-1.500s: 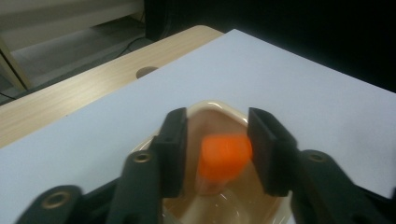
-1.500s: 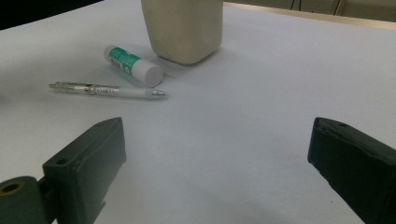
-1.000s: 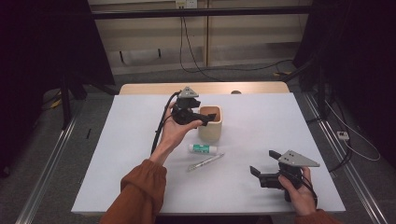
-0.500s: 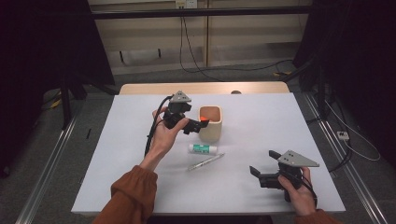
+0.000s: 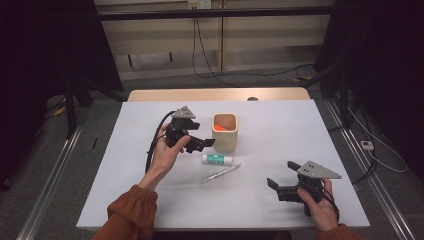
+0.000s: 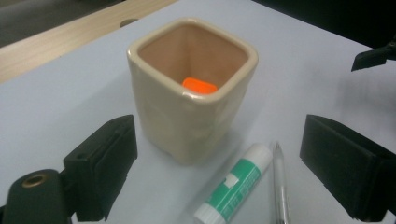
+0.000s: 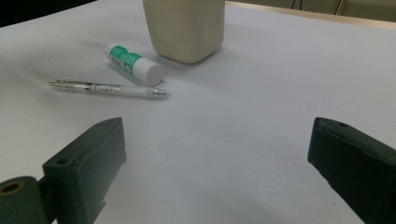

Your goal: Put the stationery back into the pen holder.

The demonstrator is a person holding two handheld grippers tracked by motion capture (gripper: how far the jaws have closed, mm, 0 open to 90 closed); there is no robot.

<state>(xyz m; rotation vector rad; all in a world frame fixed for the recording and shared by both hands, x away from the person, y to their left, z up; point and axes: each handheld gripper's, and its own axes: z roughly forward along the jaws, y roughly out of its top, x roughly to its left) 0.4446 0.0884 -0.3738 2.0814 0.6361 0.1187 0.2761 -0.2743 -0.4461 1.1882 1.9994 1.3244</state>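
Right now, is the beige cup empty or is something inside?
Not empty. The beige cup stands upright, and an orange object lies at its bottom, seen through the open top.

A cup [image 5: 224, 132] stands mid-frame on the surface [image 5: 280, 130]; a glue stick [image 5: 217, 159] lies just below it, a pen [image 5: 220, 174] lower still.

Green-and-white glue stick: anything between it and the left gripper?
Nothing visible. The green-and-white glue stick lies on bare white table just ahead of the open left gripper, beside the beige ceramic cup and clear pen.
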